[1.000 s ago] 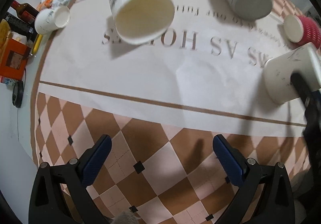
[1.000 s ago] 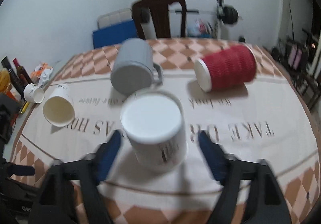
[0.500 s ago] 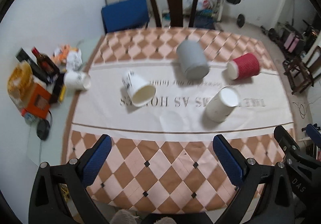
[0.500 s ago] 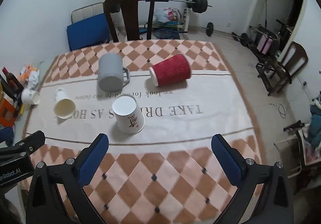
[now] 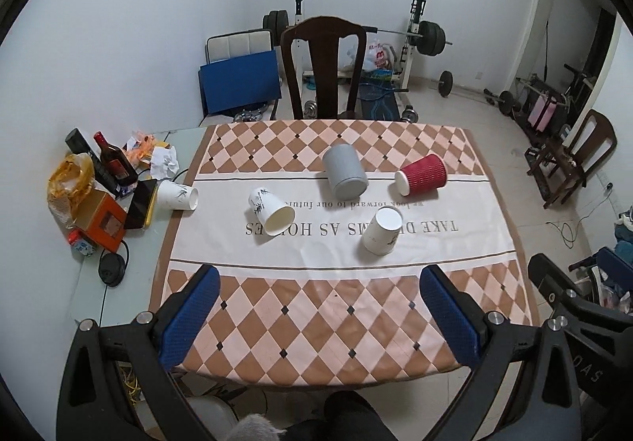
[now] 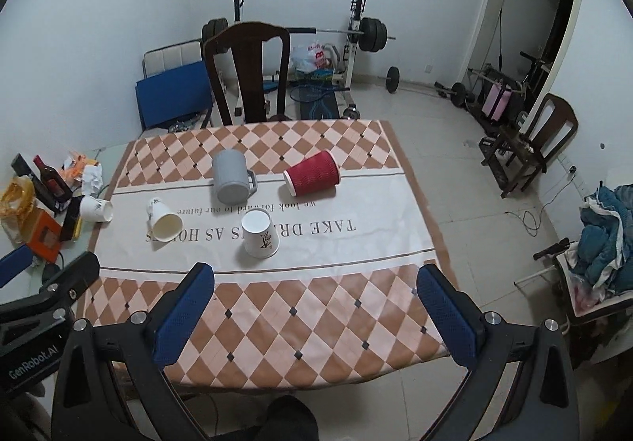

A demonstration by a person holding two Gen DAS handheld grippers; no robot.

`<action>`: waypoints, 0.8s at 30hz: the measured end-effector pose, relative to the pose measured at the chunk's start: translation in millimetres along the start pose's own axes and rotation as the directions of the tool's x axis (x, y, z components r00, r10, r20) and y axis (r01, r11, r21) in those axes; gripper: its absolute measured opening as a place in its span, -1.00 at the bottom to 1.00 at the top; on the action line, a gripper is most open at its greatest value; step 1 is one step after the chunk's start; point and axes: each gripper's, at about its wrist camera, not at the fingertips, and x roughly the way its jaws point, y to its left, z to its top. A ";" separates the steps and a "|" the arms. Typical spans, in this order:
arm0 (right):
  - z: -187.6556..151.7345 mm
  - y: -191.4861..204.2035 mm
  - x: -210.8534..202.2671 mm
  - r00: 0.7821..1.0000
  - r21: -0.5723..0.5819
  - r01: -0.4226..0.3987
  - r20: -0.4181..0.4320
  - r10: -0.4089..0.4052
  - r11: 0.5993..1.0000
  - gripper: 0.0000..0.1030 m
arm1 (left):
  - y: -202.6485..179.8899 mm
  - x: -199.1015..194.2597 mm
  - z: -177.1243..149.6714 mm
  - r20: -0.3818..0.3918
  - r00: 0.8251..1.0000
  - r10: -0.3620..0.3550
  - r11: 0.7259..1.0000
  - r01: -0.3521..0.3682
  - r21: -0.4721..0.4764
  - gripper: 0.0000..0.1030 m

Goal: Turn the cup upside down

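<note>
A white paper cup (image 5: 382, 230) (image 6: 260, 233) stands upside down on the white band of the tablecloth. Another white paper cup (image 5: 271, 211) (image 6: 163, 220) lies on its side to its left, mouth toward me. A grey mug (image 5: 344, 171) (image 6: 232, 181) and a red ribbed cup (image 5: 421, 175) (image 6: 312, 178) lie on their sides farther back. My left gripper (image 5: 320, 318) and right gripper (image 6: 316, 316) are both open and empty, held high above the table's near edge, far from the cups.
A third white cup (image 5: 177, 195) lies at the table's left edge beside bottles, an orange box (image 5: 103, 223) and clutter. A wooden chair (image 5: 322, 65) stands behind the table (image 5: 316, 326). Gym gear and another chair (image 6: 530, 152) fill the room.
Both grippers have pulled up and back from the table. The right gripper, close around the white cup a second ago, is now far from it; the cup stands upside down alone.
</note>
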 end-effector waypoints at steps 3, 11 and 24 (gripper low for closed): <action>0.7 -2.4 -24.1 1.000 0.006 0.008 0.029 -0.008 1.000 1.00 | 0.2 -12.9 -1.7 0.001 1.000 0.001 1.000 -0.001 0.001 1.00; 3.5 -8.2 -57.8 0.999 0.023 -0.012 0.047 0.011 1.000 1.00 | 4.0 -37.2 1.0 0.004 0.999 0.032 0.999 -0.032 -0.015 1.00; 4.4 -6.9 -68.9 1.000 0.018 -0.011 0.024 0.011 1.000 1.00 | 8.9 -42.5 1.2 -0.038 0.998 0.044 0.999 -0.045 -0.020 1.00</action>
